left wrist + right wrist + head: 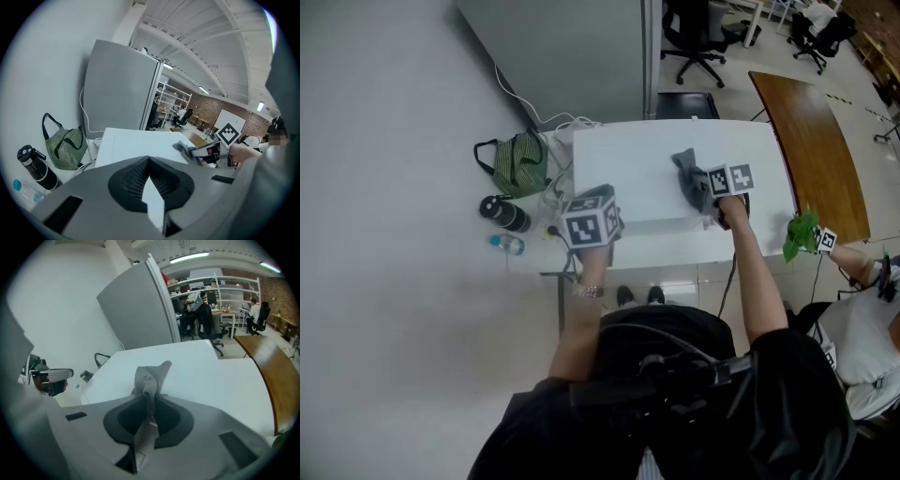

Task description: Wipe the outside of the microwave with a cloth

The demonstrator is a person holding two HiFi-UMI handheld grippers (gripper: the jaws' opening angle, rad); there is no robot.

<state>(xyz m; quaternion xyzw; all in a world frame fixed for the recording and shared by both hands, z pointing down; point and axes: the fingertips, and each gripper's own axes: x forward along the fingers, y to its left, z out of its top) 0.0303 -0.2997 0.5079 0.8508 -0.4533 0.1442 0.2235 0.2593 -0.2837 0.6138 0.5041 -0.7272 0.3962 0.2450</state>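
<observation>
The white microwave (661,164) is seen from above, with its flat top facing me. In the head view my right gripper (709,193) is over the right part of that top, shut on a grey cloth (685,167). The cloth bunches up beyond the jaws and rests on the top. From the right gripper view, the cloth (149,378) stands up between the shut jaws of the right gripper (150,398) over the microwave's top (215,376). My left gripper (596,212) hovers at the microwave's front left corner. In the left gripper view its jaws (149,160) are shut on nothing.
Left of the microwave lie a green striped bag (517,164), a black bottle (504,214), a small water bottle (506,245) and cables (558,122). A grey panel (572,47) stands behind. A wooden table (816,150) and another person holding something green (802,234) are at the right.
</observation>
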